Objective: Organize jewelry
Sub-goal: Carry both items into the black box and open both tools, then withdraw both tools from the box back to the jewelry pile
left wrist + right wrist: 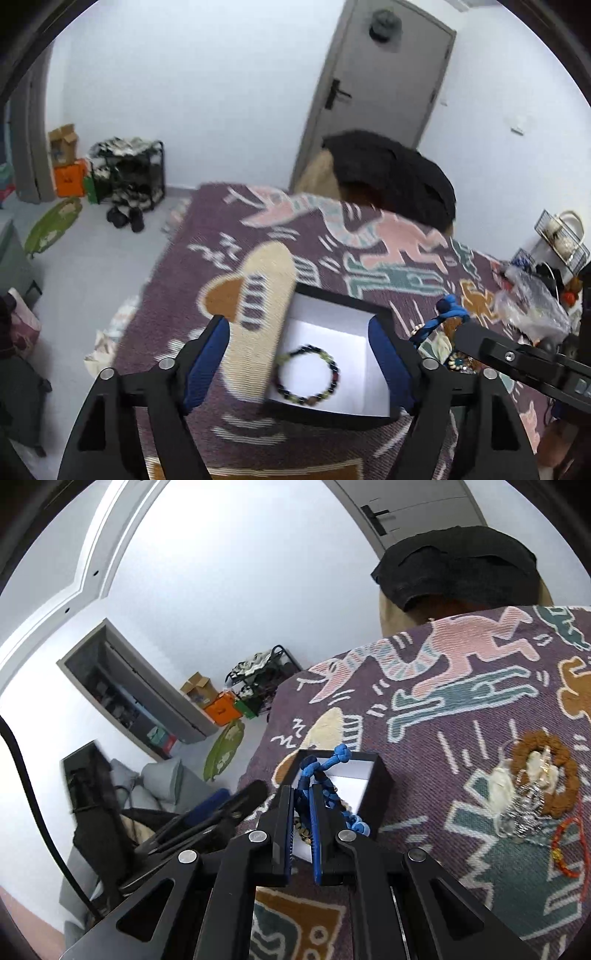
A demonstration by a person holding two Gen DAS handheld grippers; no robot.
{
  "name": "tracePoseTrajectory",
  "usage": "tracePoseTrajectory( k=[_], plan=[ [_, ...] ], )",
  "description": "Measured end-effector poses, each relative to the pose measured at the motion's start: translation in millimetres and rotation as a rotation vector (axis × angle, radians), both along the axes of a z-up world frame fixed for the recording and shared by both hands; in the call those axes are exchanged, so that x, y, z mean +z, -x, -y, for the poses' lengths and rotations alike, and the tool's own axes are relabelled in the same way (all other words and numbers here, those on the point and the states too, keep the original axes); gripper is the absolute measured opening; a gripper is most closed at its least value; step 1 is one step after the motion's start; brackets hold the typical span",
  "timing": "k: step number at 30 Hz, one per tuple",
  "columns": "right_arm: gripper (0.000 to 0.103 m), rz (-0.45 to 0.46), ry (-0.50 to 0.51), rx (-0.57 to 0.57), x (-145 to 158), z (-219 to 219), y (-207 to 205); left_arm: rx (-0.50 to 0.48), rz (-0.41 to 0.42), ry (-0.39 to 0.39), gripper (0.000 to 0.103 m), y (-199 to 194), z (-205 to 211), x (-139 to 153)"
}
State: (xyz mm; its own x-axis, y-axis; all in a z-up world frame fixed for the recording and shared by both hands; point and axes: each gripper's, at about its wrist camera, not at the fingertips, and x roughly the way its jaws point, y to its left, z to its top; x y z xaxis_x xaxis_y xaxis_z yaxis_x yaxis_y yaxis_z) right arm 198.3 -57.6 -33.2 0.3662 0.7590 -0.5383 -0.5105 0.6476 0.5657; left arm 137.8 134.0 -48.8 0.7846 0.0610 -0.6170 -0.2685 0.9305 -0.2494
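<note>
Jewelry status: blue braided cord bracelet with knotted ends [321,775] is pinched between the blue-padded fingers of the right gripper [303,805], jaws nearly closed on the cord. Small black-walled box with white lining [332,314] sits on the purple patterned woven blanket [229,206] covering the table.

Key relation: in the right wrist view the cord sits in front of the box's near wall, at or just over it, with the white floor [351,786] ahead along the finger axis. Cord's long axis runs roughly along the fingers, one knot sticking out past the tips, the other end and some pale beads hanging below the pads. Judging from this, the drop needs a short push forward so the dangling end clears the wall.

Round dark-and-green beaded bracelet [308,374] already lies flat on the box floor, toward the near-left corner.

Left gripper [303,350]: jaws wide apart, holding nothing, hovering over the box with one finger each side of it (looks ready to steady it, my guess). Right gripper is clearly the nearer, active one; it comes in from the left gripper's right side, angled down toward the box.

Remaining pile on the blanket, well apart from the box: brown bead ring [554,775], silvery chain tangle [524,808], thin red cord bracelet [569,845].
</note>
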Motion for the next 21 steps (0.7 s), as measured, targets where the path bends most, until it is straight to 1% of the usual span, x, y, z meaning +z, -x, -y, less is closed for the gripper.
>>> tracePoseTrajectory(
  k=[7,10,11,12,13,14,15,17,20,21],
  plan=[
    [0.009,-0.007,0.002,0.047,1,-31,-5,0.038,0.013,-0.002,0.079,11,-18,6],
    [0.011,0.005,0.012,0.063,3,-41,-5,0.051,0.012,0.001,0.079,14,-23,6],
    [0.019,0.004,0.019,0.067,3,-42,-5,0.054,0.012,0.002,0.079,15,-23,6],
    [0.039,-0.002,0.022,0.068,2,-41,-5,0.058,0.012,0.002,0.080,17,-23,8],
    [0.051,-0.004,0.020,0.064,2,-39,-4,0.059,0.014,0.003,0.081,18,-23,9],
    [0.066,0.007,0.010,0.049,3,-33,-2,0.060,0.018,0.002,0.084,20,-22,10],
    [0.070,0.021,0.003,0.036,5,-27,1,0.061,0.029,-0.002,0.087,22,-20,13],
    [0.071,0.039,0.007,0.012,8,-13,5,0.065,0.054,-0.015,0.093,26,-16,18],
    [0.072,0.034,0.005,-0.019,9,8,7,0.053,0.082,-0.026,0.096,29,-5,26],
    [0.075,0.037,0.008,-0.035,9,16,8,0.042,0.088,-0.029,0.096,29,-1,28]
  ],
)
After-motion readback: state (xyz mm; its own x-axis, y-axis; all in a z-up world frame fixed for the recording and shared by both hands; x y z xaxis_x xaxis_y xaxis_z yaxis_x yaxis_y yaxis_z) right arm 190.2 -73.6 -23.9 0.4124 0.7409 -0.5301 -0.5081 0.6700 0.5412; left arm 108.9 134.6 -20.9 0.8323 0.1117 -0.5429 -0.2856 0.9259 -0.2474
